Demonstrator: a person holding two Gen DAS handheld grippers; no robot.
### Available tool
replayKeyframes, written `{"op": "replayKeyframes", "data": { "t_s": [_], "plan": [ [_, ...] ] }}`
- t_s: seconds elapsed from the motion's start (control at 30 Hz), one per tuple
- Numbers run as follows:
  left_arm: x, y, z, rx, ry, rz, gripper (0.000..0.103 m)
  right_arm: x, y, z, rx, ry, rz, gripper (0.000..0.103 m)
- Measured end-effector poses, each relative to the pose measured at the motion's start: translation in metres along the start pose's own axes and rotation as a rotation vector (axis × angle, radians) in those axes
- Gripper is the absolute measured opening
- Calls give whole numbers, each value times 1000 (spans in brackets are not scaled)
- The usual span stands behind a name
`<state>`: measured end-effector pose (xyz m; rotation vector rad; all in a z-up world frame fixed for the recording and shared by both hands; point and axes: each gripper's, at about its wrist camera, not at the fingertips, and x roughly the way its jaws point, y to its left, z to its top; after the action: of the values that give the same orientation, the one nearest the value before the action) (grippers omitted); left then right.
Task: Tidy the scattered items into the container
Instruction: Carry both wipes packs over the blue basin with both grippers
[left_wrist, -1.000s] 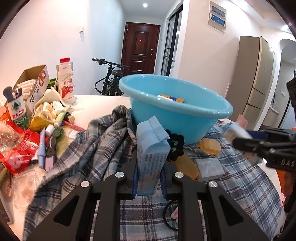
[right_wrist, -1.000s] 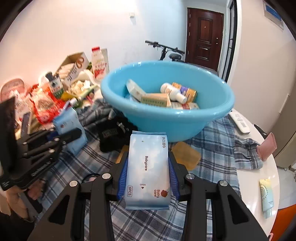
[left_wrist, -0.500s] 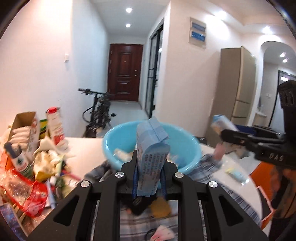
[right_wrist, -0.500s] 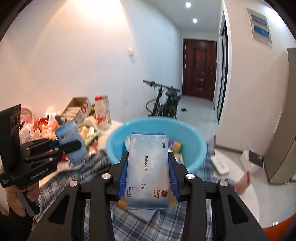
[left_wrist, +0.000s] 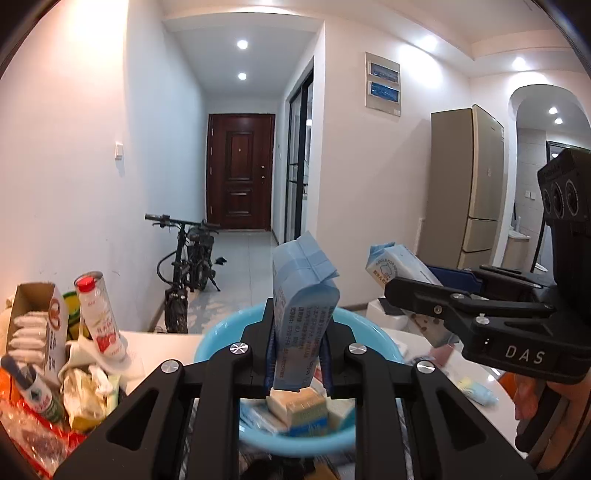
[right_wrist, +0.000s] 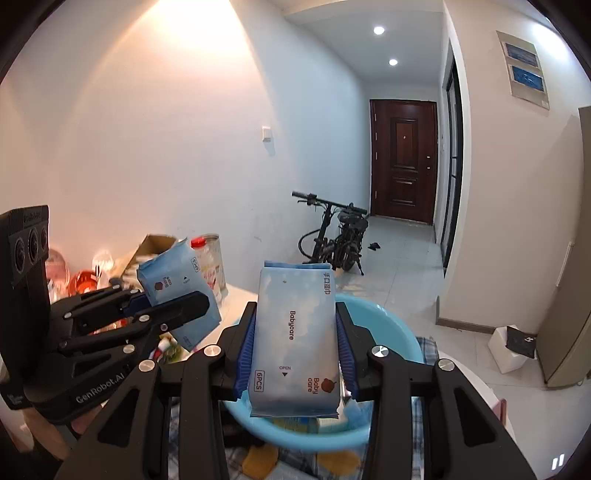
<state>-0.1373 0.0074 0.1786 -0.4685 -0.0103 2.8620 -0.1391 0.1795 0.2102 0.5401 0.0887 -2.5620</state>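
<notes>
My left gripper (left_wrist: 297, 347) is shut on a light blue wipes pack (left_wrist: 301, 314), held edge-on above the blue basin (left_wrist: 218, 341). My right gripper (right_wrist: 295, 350) is shut on a second Babycare wipes pack (right_wrist: 295, 332), held flat, also above the basin (right_wrist: 388, 325). Each gripper shows in the other's view: the right one (left_wrist: 417, 291) at the right with its pack (left_wrist: 395, 266), the left one (right_wrist: 177, 306) at the left with its pack (right_wrist: 177, 288). Boxes and packets (left_wrist: 299, 410) lie inside the basin.
Clutter fills the table's left: a red-capped milk bottle (left_wrist: 101, 321), an open cardboard box (left_wrist: 35, 325), snack bags (left_wrist: 29, 435). A plaid cloth (right_wrist: 424, 354) lies under the basin. A bicycle (left_wrist: 184, 258), door and fridge (left_wrist: 465, 184) stand beyond.
Both grippers have lifted their wipes packs from the plaid cloth to well above the basin. The views tilted up and the basin dropped low in the frames.
</notes>
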Motion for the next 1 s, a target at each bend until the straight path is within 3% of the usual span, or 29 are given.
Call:
{"op": "replayKeyframes", "data": {
  "t_s": [0.13,0.33,1.0],
  "plan": [
    [28,5,-13,10,46,28,18,26,-12,-3,29,11,-17,41],
    [58,5,-27,15,120,37,18,69,-19,-16,15,94,-39,41],
    [66,1,-30,39,138,51,18,89,-11,-27,-29,140,-77,41]
  ]
}}
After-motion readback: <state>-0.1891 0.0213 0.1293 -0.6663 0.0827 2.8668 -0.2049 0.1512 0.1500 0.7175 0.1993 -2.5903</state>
